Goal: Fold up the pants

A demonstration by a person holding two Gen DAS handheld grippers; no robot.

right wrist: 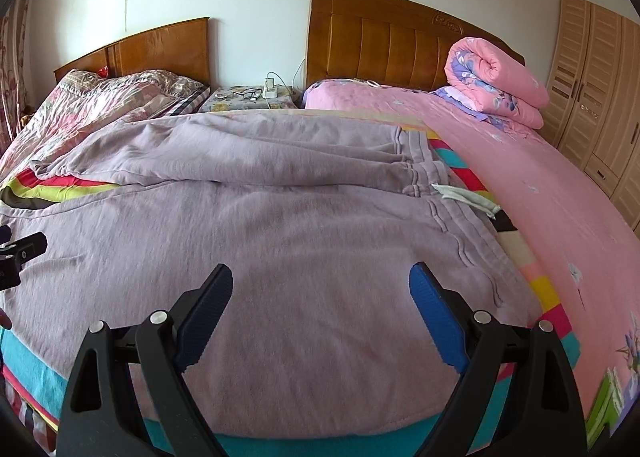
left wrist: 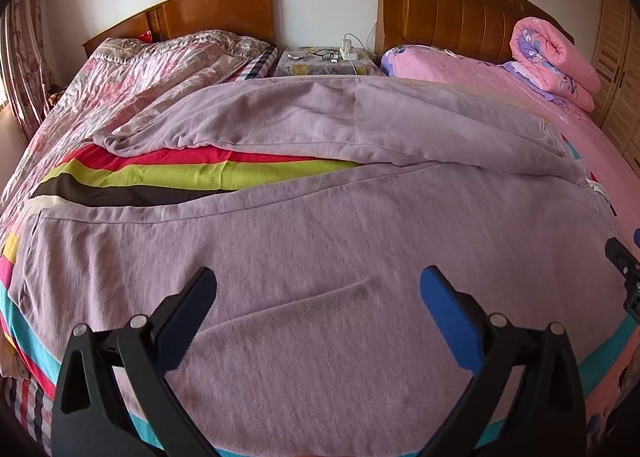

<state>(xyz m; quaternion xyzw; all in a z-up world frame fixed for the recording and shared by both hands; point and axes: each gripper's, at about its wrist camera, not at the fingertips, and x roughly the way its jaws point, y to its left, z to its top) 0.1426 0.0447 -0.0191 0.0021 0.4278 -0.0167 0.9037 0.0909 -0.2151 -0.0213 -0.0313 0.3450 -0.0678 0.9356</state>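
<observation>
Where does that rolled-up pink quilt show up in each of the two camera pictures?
Left wrist view: the rolled pink quilt lies at the upper right, on the pink bed against the taller headboard.
Right wrist view: the quilt is again upper right, nearer the middle, beside the wardrobe.
Shared landmark: the nightstand between the two beds, with eyeglasses on it.

A rolled pink quilt [right wrist: 500, 85] lies by the headboard [right wrist: 384, 41], near a wardrobe [right wrist: 596, 97].
</observation>
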